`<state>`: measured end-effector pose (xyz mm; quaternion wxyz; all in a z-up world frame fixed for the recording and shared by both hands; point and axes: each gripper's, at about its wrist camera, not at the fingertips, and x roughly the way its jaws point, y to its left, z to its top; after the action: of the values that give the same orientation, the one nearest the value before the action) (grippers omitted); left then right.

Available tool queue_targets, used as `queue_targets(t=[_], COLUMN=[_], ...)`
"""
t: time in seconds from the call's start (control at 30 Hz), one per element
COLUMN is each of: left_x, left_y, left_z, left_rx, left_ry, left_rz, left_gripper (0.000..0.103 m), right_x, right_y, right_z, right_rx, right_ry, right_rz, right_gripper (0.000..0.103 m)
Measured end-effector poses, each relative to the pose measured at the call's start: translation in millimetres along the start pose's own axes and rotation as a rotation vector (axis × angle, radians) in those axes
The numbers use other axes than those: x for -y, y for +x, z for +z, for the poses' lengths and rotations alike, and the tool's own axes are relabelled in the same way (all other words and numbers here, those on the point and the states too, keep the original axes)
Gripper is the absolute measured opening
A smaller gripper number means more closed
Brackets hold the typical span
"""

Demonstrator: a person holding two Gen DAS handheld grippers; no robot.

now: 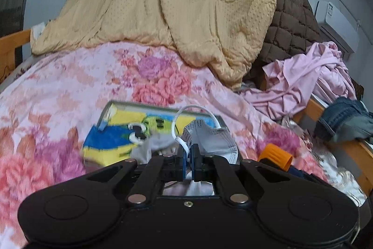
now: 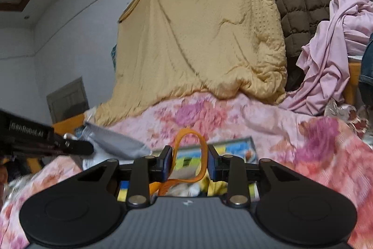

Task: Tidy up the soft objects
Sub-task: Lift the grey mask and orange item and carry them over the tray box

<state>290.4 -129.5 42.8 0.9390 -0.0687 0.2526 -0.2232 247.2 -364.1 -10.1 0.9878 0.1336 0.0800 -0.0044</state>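
Left gripper (image 1: 189, 156): jaws pressed together, pinching the white ear loop of a grey face mask (image 1: 209, 139), which hangs just above the floral bedspread (image 1: 58, 90). Right gripper (image 2: 190, 163): jaws part spread with an orange band (image 2: 202, 155) looped between them; we cannot tell whether the pads press it.

At 11 o'clock beyond the mask in the left wrist view lies a yellow-and-blue cartoon towel (image 1: 112, 132) in a shallow tray. Farther, at 12 o'clock, a tan quilt (image 1: 163, 4) hangs; at 2 o'clock, a pink sheet (image 1: 314, 76).

Step in hand, we judge: carrying the mask off. Keep the pinch on the loop firm, lift slowly so the mask clears the towel, and keep the two grippers apart.
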Motion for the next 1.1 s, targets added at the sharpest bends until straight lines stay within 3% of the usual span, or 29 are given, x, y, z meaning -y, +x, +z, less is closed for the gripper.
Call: queue_targets(t=[0.27, 0.57, 0.7, 0.77, 1.1], left_x=[-6, -4, -3, -4, -15], left_y=[61, 119, 136, 143, 165], left_z=[27, 29, 24, 21, 6], left_rx=[0.038, 0.035, 0.013, 0.001, -0.055], left_ry=[-0.015, -0.043, -0.043, -0.04, -0.019], left_rz=[0.008, 0.014, 0.012, 0.011, 0.037], left_gripper=[0.004, 0.004, 0.004, 0.004, 0.008], right_x=[33, 56, 52, 47, 18], right_y=[58, 89, 99, 109, 138], right_z=[17, 19, 15, 12, -15], right_rx=[0.018, -0.015, -0.047, -0.096, -0.251], right_ry=[0.065, 0.129, 0.087, 0.051, -0.11], right_rz=[-0.049, -0.068, -0.052, -0.042, -0.097], right_gripper=[0.035, 0.036, 0.037, 0.042, 0.042])
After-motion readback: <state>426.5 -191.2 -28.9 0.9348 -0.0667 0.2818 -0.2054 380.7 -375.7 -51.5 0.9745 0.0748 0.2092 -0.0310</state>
